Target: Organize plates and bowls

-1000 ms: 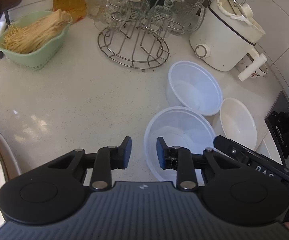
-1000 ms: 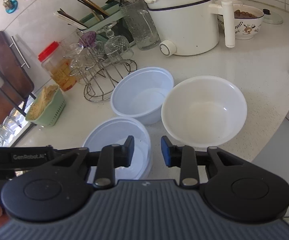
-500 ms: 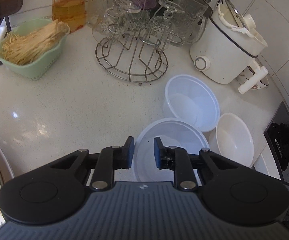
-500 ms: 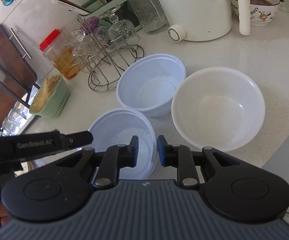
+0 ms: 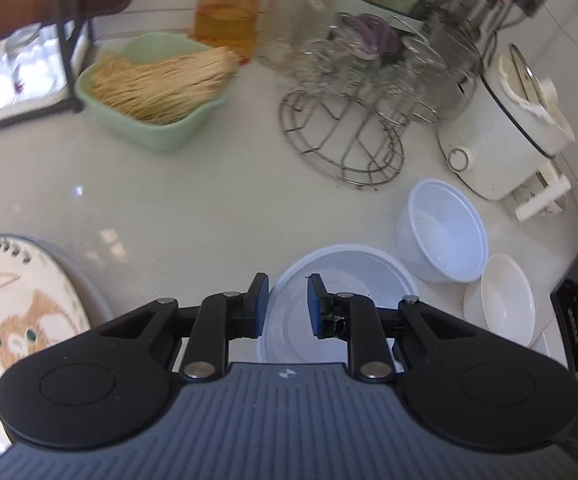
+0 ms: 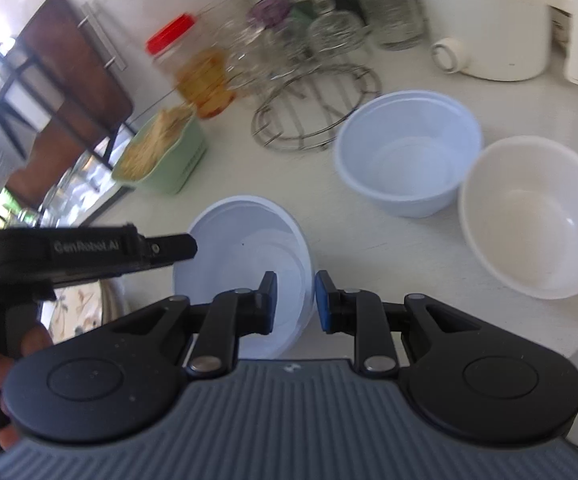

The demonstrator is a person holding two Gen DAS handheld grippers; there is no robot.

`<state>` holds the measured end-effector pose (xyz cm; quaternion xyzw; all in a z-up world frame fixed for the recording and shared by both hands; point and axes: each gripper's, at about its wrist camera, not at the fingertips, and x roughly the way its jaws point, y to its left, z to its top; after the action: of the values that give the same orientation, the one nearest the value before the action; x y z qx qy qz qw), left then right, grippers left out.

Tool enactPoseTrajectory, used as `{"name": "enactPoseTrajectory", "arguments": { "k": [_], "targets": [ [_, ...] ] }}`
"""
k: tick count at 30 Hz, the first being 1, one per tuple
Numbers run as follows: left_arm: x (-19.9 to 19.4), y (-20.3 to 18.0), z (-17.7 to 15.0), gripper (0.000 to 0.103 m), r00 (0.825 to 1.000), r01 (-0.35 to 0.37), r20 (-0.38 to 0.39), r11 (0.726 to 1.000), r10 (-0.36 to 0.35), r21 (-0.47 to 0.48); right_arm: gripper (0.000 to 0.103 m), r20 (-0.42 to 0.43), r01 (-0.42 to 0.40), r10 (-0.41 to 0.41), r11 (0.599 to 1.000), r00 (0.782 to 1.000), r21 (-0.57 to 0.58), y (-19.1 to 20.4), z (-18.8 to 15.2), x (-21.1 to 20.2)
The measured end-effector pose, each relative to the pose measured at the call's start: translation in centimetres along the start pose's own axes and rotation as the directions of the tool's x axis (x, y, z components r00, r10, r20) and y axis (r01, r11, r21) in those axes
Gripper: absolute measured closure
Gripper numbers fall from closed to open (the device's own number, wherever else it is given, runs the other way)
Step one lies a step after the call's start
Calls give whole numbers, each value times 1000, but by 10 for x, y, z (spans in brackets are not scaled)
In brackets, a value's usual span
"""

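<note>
Three bowls sit on the pale counter. The nearest, a translucent white bowl, is held by both grippers. My left gripper is shut on its left rim, and its fingers show in the right wrist view. My right gripper is shut on its right rim. The bowl stands apart from a second translucent bowl and an opaque white bowl, which touch each other. A patterned plate lies at the near left.
A green basket of noodles and a red-lidded jar stand at the back left. A wire rack of glasses is at the back centre, with a white cooker to its right. A dark appliance is at the right edge.
Both grippers closed on the near bowl's rim. The bowl has moved left, away from the other two bowls and toward the plate.
</note>
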<state>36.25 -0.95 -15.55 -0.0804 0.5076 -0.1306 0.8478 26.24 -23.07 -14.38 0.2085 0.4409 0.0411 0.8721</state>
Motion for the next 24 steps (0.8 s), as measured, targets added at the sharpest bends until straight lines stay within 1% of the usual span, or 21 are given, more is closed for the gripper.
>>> {"name": "enactPoseTrajectory", "arguments": {
  "k": [4,11,15,19,24],
  "targets": [
    [0,9,-5,78,1000,-11,-11,1000,10,-28,79,-38,-18,17,999,999,-34,9,-4,6],
    [-3,18,-10,78,1000,-11,-23,1000,11,-20,79,-62,-42,36,995,997,-90,29,-4,17],
    [-5,26,-13,78,1000,-17,-27,999,16,-35,79,-55,-25,19,993,998,-116,36,-4,21],
    [-9,31,-15,78,1000,-18,-15,999,17,-42,79,-69,-6,-2,993,998,-115,35,-7,24],
    [-19,31,-15,78,1000,-13,5,999,14,-36,78,-40,-9,4,993,999,-121,35,-6,17]
  ]
}}
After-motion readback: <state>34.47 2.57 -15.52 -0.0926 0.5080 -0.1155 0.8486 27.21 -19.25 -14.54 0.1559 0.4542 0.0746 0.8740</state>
